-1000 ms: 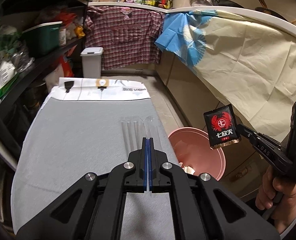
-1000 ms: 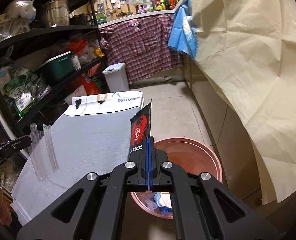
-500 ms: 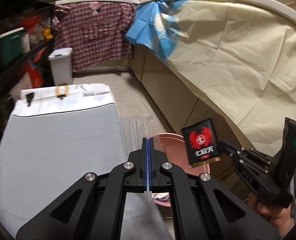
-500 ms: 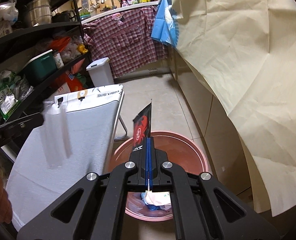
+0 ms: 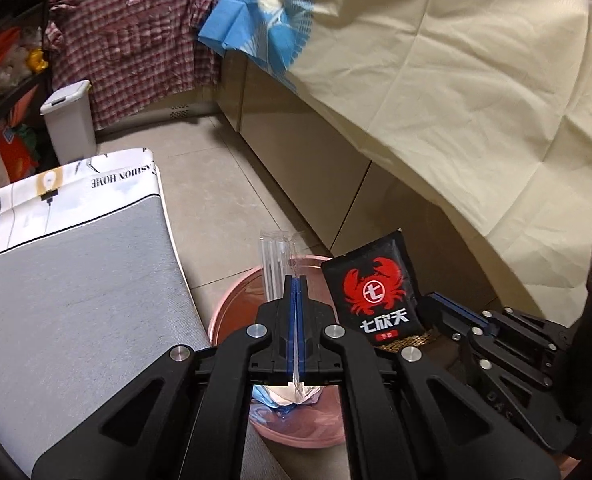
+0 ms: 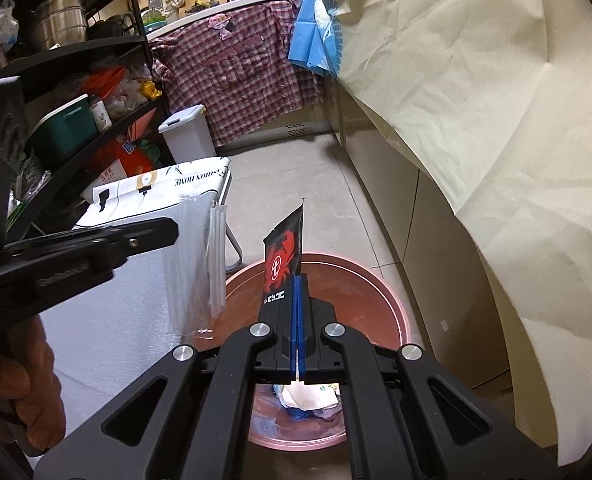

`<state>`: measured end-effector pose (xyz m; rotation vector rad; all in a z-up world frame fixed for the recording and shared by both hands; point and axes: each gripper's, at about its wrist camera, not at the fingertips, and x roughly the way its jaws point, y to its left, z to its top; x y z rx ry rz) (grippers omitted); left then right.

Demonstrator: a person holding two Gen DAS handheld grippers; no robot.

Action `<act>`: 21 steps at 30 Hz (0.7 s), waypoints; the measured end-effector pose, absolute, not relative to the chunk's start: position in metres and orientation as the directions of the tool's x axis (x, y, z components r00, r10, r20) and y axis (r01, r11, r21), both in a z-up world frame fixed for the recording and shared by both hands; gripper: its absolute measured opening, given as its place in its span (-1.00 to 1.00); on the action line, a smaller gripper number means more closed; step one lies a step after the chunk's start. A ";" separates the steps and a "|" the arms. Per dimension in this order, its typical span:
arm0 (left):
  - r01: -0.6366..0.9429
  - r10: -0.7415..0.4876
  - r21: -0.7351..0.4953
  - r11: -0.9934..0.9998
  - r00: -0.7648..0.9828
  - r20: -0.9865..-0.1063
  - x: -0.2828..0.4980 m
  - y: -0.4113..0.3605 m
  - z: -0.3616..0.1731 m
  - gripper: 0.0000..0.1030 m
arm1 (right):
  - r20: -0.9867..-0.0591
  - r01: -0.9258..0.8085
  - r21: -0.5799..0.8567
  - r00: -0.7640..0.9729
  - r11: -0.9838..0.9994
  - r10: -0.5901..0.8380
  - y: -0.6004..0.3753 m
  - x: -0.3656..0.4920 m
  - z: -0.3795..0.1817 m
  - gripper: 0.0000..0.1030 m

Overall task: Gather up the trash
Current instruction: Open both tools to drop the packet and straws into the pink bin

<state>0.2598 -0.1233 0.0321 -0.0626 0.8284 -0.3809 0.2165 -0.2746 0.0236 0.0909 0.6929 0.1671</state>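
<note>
Both tongs clenched: my left gripper (image 5: 297,280) pinches a clear plastic sleeve (image 5: 275,264) at lower centre of its frame; my right gripper (image 6: 299,280) pinches a black crab-print sachet (image 6: 283,256). Each hangs over the pink bin (image 6: 392,312), trash visible inside, beside the grey-covered table (image 5: 76,300).

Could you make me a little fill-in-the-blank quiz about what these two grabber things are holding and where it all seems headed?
1. The right gripper pinches a black packet printed with a red ____.
2. The left gripper holds a ____ plastic wrapper.
3. Both pieces hang above a ____ bin.
4. Trash already lies ____ that bin.

Missing words: crab; clear; pink; inside
</note>
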 end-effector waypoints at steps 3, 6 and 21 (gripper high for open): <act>0.300 -0.338 -0.189 0.935 0.589 -0.734 0.271 -0.128 0.023 -0.72 | -0.641 -0.099 0.127 0.751 0.987 0.158 -0.277 0.221 0.019 -0.91; 0.281 -0.316 -0.177 0.943 0.591 -0.742 0.274 -0.124 0.017 -0.40 | -0.662 -0.079 0.124 0.736 0.989 0.141 -0.279 0.227 0.012 -0.90; 0.185 -0.249 -0.166 0.969 0.707 -0.662 0.183 -0.065 0.058 0.25 | -0.565 -0.093 0.063 0.818 0.994 0.112 -0.270 0.199 0.034 0.30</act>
